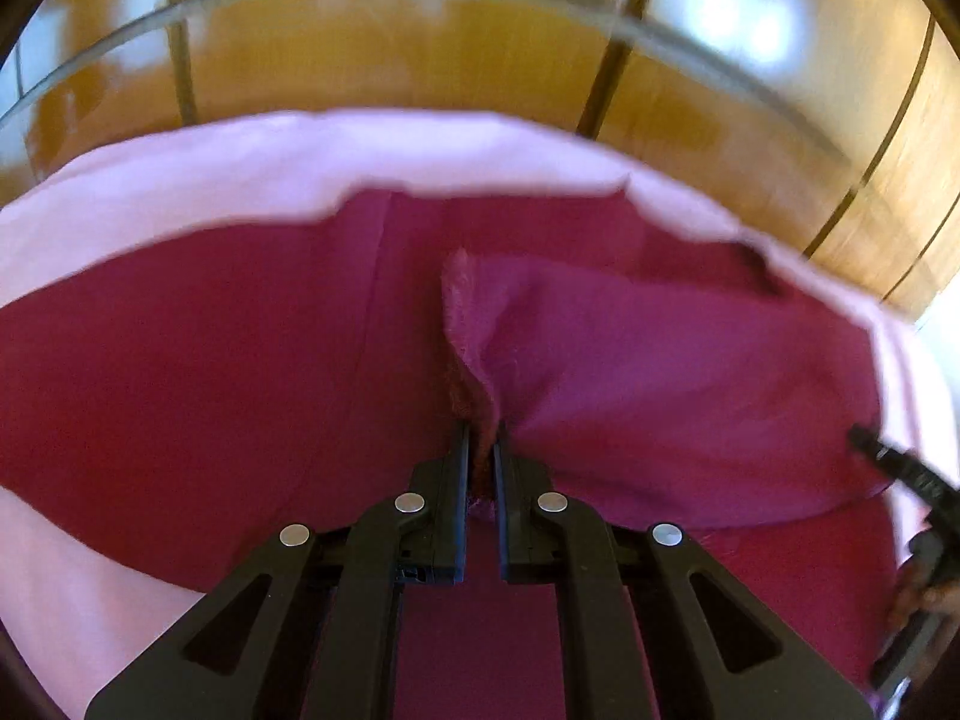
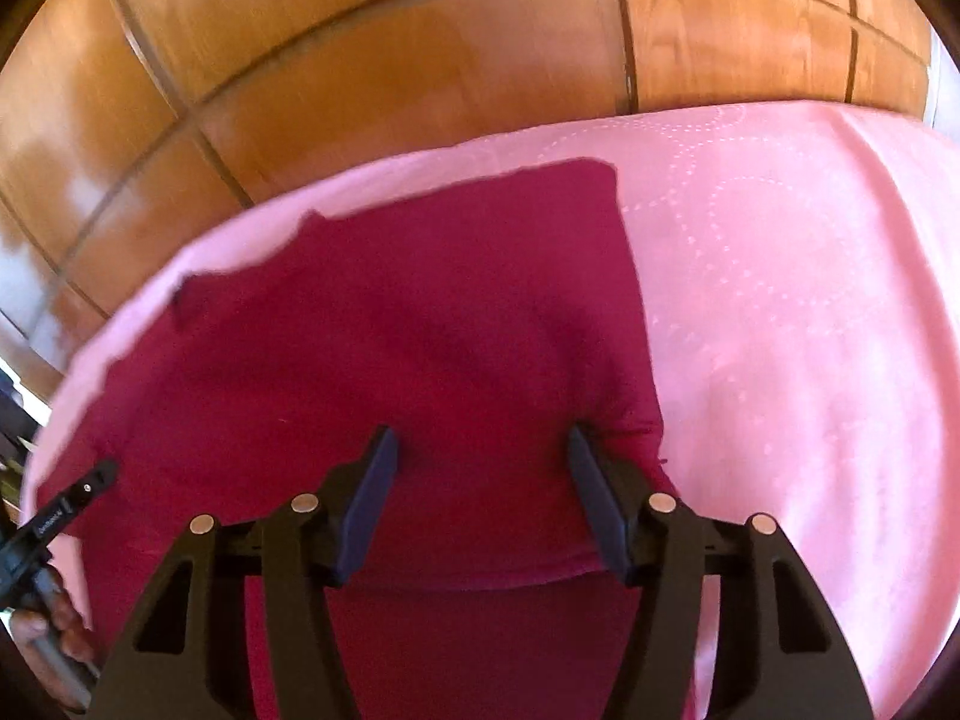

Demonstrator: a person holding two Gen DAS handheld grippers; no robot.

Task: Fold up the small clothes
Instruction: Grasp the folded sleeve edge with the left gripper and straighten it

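- A wooden wall (image 2: 372, 78) of panels rises at the far side, behind everything.
- A pink sheet (image 2: 810, 312) covers the surface.
- The magenta garment (image 2: 420, 312) lies spread on the sheet, its far edge near the sheet's far border. It looks light, soft and limp; a hemmed edge or corner should give the surest hold.
- The left gripper (image 1: 480, 444) is clamped on a raised fold of the garment.
- The right gripper (image 2: 480, 450) hangs over the garment's near-right part, fingers spread, holding nothing.
- Only the left wrist view shows the pinched, frayed edge; only the right shows the sheet's dotted pattern.
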